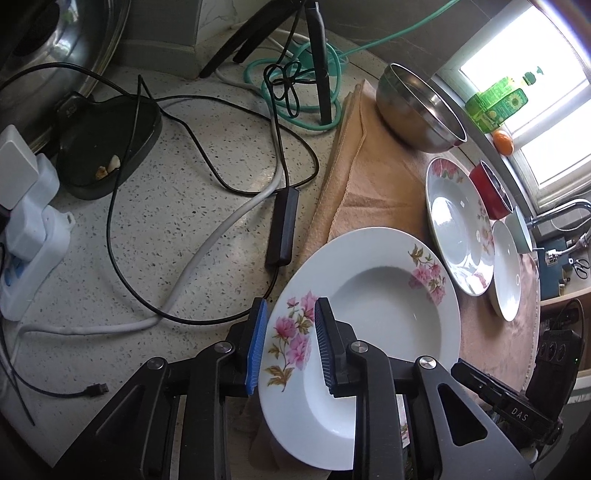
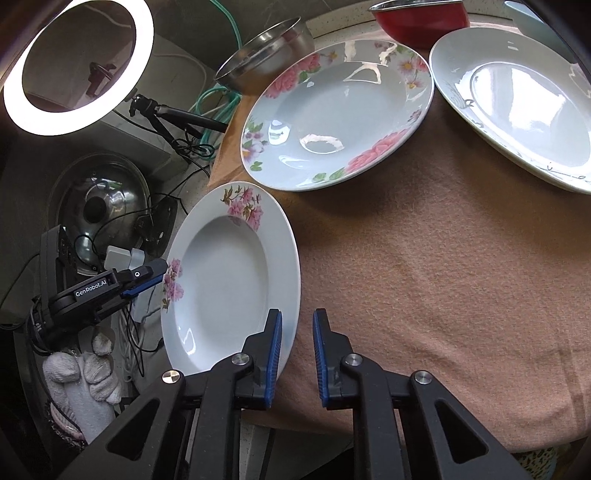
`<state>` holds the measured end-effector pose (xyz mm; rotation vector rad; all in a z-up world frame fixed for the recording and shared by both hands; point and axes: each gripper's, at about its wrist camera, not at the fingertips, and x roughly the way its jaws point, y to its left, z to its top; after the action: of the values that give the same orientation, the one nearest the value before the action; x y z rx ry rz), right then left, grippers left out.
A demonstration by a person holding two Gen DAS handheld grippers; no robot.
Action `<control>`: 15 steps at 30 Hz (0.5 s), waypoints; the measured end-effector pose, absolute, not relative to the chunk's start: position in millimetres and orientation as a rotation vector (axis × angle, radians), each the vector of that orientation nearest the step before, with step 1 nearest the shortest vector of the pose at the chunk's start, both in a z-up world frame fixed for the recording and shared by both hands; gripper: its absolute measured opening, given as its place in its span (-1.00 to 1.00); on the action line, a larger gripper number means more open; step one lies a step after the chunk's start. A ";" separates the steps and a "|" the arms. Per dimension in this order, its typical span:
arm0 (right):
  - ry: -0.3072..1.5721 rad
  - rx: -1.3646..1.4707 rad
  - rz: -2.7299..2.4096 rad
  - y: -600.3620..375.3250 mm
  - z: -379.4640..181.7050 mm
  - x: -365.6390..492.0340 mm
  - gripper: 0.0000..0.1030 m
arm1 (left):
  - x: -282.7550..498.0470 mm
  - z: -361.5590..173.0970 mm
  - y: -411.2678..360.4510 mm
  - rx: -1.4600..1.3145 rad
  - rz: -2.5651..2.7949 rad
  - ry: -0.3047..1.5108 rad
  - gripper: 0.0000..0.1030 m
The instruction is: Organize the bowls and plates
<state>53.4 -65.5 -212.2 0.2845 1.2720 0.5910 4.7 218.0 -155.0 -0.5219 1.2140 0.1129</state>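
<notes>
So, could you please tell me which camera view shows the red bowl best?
The left wrist view: the red bowl appears whole, tipped on its side beyond a floral plate near the window. The right wrist view cuts it off at the top edge.

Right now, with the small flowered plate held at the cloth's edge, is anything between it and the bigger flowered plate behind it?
Nothing visible. Between the small flowered plate and the bigger flowered plate lies only bare cloth. The steel bowl and red bowl sit beyond it, out of that path.
</notes>
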 end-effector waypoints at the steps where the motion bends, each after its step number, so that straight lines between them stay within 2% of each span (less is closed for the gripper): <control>1: 1.277 0.287 0.591 -64.7 -213.4 53.6 -0.70 | 5.6 -156.2 218.3 -0.521 0.107 1.220 -0.53; 15: 1.302 0.278 0.595 -57.9 -215.9 54.1 -0.77 | 8.3 -160.3 214.2 -0.457 0.055 1.248 -0.60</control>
<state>54.1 -57.9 -215.9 0.2776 1.3017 0.5946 8.3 214.2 -160.3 -0.4571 1.2482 0.0547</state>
